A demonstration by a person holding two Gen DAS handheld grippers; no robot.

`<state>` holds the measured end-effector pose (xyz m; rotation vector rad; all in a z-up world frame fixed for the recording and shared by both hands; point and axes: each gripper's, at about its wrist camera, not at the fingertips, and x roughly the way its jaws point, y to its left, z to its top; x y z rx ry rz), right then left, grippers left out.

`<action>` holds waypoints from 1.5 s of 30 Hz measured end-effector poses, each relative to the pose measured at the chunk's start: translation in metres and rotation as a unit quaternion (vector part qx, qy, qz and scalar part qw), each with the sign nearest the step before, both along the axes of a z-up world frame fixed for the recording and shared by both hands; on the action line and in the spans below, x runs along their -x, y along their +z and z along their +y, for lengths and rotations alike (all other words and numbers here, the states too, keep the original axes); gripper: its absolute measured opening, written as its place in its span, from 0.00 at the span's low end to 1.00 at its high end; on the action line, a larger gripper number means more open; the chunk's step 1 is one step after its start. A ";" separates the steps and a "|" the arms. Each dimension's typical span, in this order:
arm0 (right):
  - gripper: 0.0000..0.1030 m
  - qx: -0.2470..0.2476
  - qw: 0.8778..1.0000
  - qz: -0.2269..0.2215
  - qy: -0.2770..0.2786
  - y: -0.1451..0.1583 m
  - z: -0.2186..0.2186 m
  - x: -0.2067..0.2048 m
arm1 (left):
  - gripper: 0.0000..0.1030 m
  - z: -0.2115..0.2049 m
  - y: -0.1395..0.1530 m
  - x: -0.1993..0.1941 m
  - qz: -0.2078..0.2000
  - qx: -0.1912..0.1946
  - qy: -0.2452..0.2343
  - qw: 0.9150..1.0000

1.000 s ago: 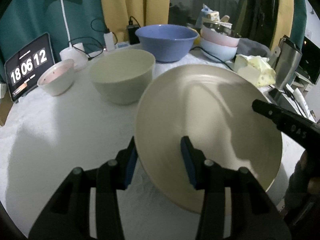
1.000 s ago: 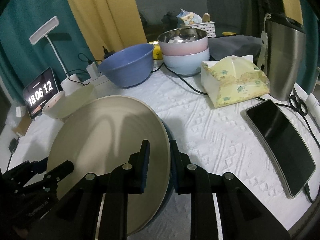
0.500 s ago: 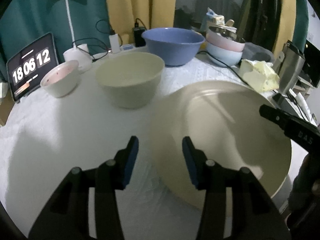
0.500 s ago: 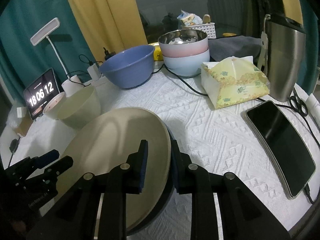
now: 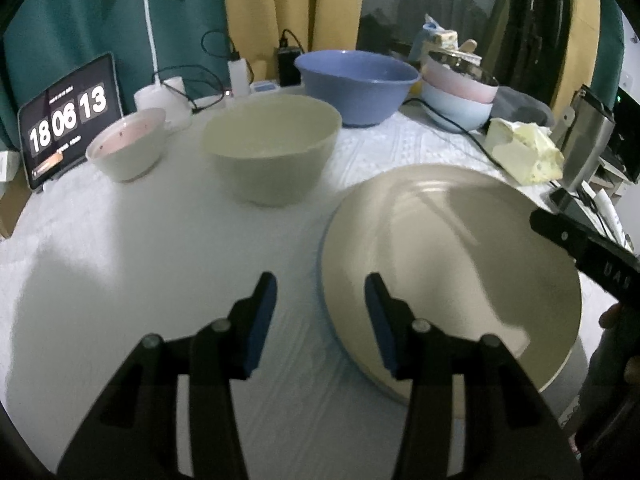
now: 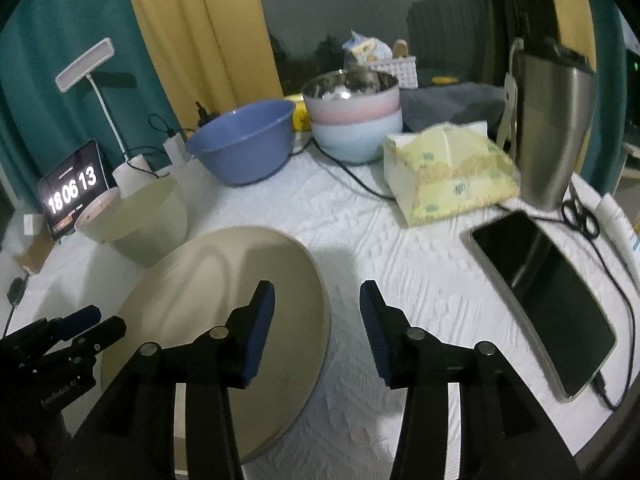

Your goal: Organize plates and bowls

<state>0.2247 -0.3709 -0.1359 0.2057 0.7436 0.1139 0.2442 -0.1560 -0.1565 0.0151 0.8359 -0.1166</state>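
White textured cloth over the desk [image 6: 360, 240], teal and yellow curtains behind. Beige plate [image 5: 452, 264] lying flat near the front edge, looks stacked on another plate with a bluish rim just peeking out at its left side. Left gripper [image 5: 320, 312] hanging over the plate's left edge, jaws apart, right pad above the plate, left pad over bare cloth, nothing pinched. Right gripper [image 6: 318, 320] at the plate's right edge, jaws just been opening, now standing wide with the rim below the left pad and nothing gripped. Cream bowl [image 5: 272, 148] sitting behind the plate, small pink-lined bowl [image 5: 126, 148] to its left, blue bowl [image 5: 356, 84] further back. Pink and pale-blue bowls [image 6: 356, 120] stacked at the rear with a steel one nested on top. Tissue pack [image 6: 448, 168], tablet [image 6: 544, 300] and clock display [image 6: 74, 190] scattered around too.
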 end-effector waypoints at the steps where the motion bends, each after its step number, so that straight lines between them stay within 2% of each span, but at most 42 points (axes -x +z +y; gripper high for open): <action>1: 0.46 -0.003 1.000 0.006 0.000 -0.003 0.000 0.000 | 0.46 0.000 -0.003 -0.001 0.006 0.003 0.001 1.000; 7: 0.46 -0.030 0.999 0.044 0.000 -0.021 -0.005 -0.004 | 0.46 0.000 -0.010 -0.006 0.023 0.012 0.002 1.000; 11: 0.45 -0.039 0.998 0.044 0.009 -0.023 -0.002 -0.005 | 0.46 0.000 -0.014 -0.010 0.032 0.013 -0.001 0.999; 17: 0.45 -0.020 0.999 0.036 0.026 -0.024 0.010 -0.009 | 0.46 -0.001 -0.016 -0.016 0.030 0.029 -0.016 0.999; 27: 0.45 -0.051 0.997 0.049 0.030 -0.027 0.009 -0.012 | 0.46 -0.004 -0.017 -0.024 0.030 0.057 -0.050 0.997; 38: 0.44 -0.034 0.999 0.037 0.009 -0.022 0.014 -0.007 | 0.45 0.000 -0.017 -0.021 0.032 0.064 -0.061 0.996; 45: 0.44 -0.033 0.999 0.034 0.005 -0.016 0.019 0.000 | 0.45 0.006 -0.012 -0.007 0.019 0.054 -0.056 0.997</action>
